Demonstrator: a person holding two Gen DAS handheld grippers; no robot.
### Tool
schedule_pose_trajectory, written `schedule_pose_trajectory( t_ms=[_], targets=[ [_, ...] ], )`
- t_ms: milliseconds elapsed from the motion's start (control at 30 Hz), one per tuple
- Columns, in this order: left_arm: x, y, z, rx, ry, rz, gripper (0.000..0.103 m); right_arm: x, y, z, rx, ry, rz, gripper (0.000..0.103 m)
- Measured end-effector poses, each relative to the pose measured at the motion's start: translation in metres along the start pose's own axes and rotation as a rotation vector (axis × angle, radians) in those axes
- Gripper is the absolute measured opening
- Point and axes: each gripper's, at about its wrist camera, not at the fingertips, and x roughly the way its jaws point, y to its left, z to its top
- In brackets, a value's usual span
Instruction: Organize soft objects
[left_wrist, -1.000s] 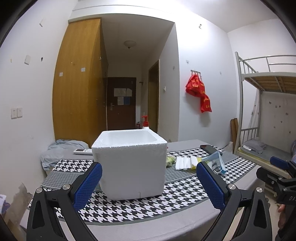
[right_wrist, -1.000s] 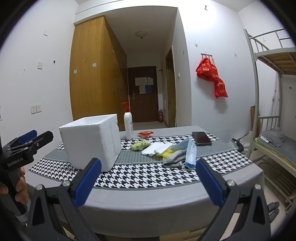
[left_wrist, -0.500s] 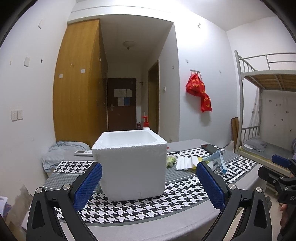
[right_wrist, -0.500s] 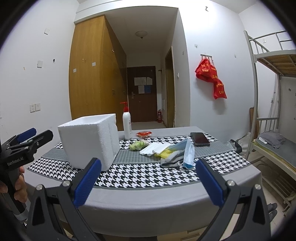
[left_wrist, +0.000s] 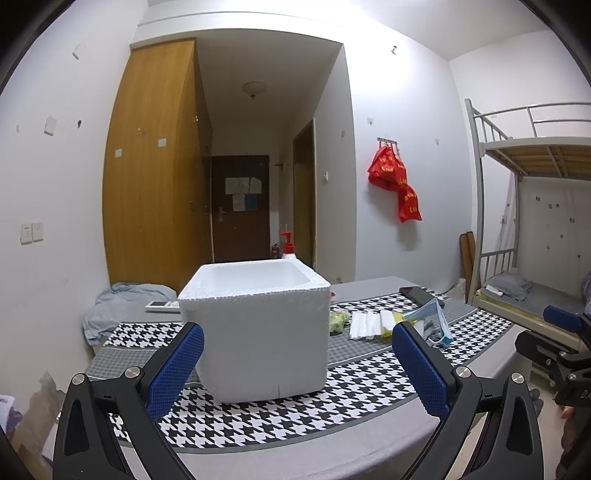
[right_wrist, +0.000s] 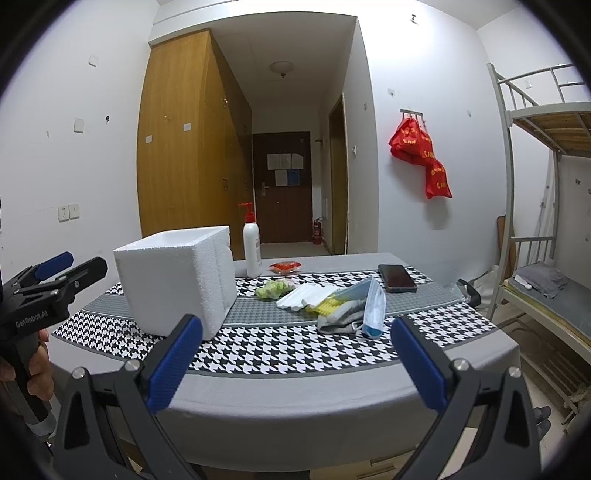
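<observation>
Table (right_wrist: 332, 398) draped in grey cloth, with a black-and-white houndstooth runner (right_wrist: 295, 350) across it. White foam box (left_wrist: 258, 332) stands upright on the runner toward the left end, top open; interior as far as visible shows only white walls.

Soft objects lie in a loose cluster on the runner to the right of the box, apart from it: green crumpled item (right_wrist: 272, 289), white folded cloths (right_wrist: 301, 295), a yellow piece (right_wrist: 328, 305), grey fabric (right_wrist: 340, 320), blue face mask (right_wrist: 373, 309) leaning over the grey fabric. Several of these touch or overlap.

Behind the cluster: pump bottle (right_wrist: 252, 246) just beside the box's far corner, red packet (right_wrist: 285, 266), dark phone (right_wrist: 397, 277).

Left gripper (left_wrist: 297, 363): blue-padded jaws spread wide, nothing between them, held off the near table edge facing the box. Right gripper (right_wrist: 295, 360): jaws likewise spread wide and empty, off the near edge, facing the gap between box and cluster. A hand (right_wrist: 37, 373) grips the left tool's handle at the frame's left edge.
</observation>
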Motion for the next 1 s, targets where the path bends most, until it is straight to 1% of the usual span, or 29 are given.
schedule_pose_trajectory(
  t_ms=[500, 833, 1000],
  targets=[
    [0.026, -0.025, 0.011, 0.033, 0.02, -0.076, 0.102, 0.022, -0.021, 0.005, 0.006, 0.04, -0.03, 0.103],
    [0.053, -0.059, 0.018, 0.086, 0.053, -0.159, 0.102, 0.037, -0.048, 0.011, 0.027, 0.066, -0.095, 0.103],
    [0.066, -0.075, 0.02, 0.106, 0.074, -0.195, 0.102, 0.044, -0.063, 0.011, 0.046, 0.079, -0.111, 0.103]
  ],
)
